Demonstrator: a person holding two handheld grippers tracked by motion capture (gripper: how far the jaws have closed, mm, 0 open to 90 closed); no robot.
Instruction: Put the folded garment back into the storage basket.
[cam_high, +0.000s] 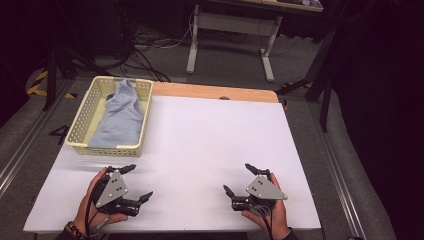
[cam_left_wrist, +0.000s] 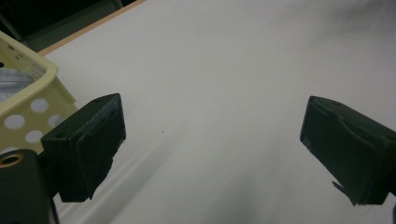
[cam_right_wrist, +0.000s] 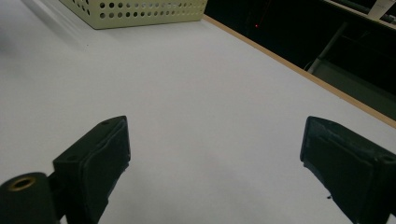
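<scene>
A pale yellow perforated basket (cam_high: 84, 115) stands at the table's far left, and a light blue folded garment (cam_high: 120, 115) lies inside it. My left gripper (cam_high: 138, 182) rests near the front left of the white table surface (cam_high: 210, 145), open, with nothing between its jaws. My right gripper (cam_high: 239, 179) sits near the front right, also open and empty. In the left gripper view the basket (cam_left_wrist: 28, 116) shows at the left edge beside my left gripper (cam_left_wrist: 212, 149). In the right gripper view the basket (cam_right_wrist: 140, 11) stands far off, beyond my right gripper (cam_right_wrist: 215, 163).
A strip of wooden table edge (cam_high: 215, 91) shows behind the white surface. Beyond it are a desk's white legs (cam_high: 192, 45) and cables (cam_high: 145, 55) on the floor. Metal rails (cam_high: 20, 150) run along both sides of the table.
</scene>
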